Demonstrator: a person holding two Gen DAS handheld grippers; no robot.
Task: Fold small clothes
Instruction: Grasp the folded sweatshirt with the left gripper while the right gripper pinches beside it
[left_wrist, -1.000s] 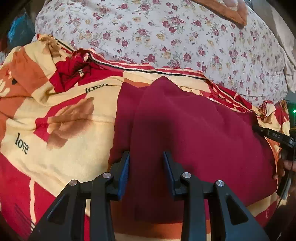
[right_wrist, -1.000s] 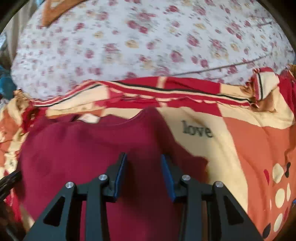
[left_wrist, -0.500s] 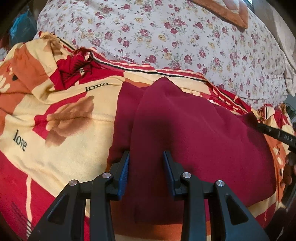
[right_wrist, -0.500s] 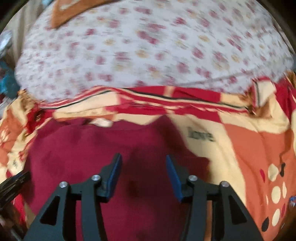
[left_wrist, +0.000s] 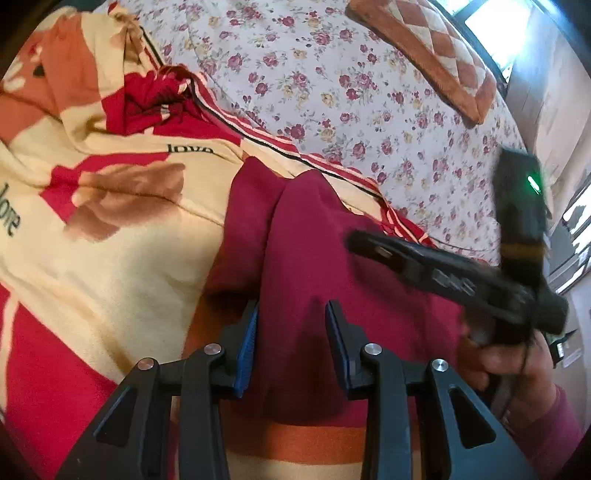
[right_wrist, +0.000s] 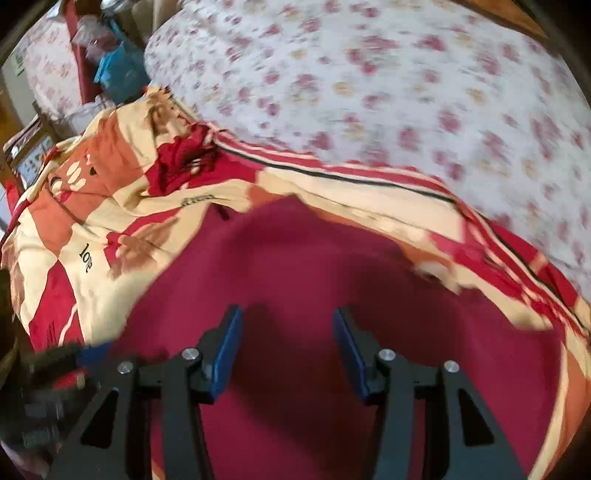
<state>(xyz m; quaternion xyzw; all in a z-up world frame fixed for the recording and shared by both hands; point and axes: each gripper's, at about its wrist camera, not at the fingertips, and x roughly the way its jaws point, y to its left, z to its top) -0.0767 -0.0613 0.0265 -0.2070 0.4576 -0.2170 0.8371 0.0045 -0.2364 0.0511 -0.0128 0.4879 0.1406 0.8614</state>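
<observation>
A maroon garment (left_wrist: 332, 266) lies spread on a patterned bedspread (left_wrist: 129, 258). One fold of it rises from the bed between the blue pads of my left gripper (left_wrist: 291, 332), which is shut on that fold at the garment's left edge. My right gripper (right_wrist: 286, 343) hovers open above the middle of the garment (right_wrist: 295, 266), with nothing pressed between its pads. In the left wrist view one of its black fingers (left_wrist: 406, 254) reaches in from the right over the cloth, held by a hand (left_wrist: 509, 362) in a pink sleeve.
Behind the bedspread lies a floral quilt (left_wrist: 351, 92) with an orange checked cushion (left_wrist: 436, 55) on it. A window (left_wrist: 517, 33) glows at the far right. Blue bags and shelves (right_wrist: 118, 70) stand at the far left of the right wrist view.
My right gripper opened wider and swung left across the garment, coming into the left wrist view. My left gripper tilted and shifted a little, still on the same fold.
</observation>
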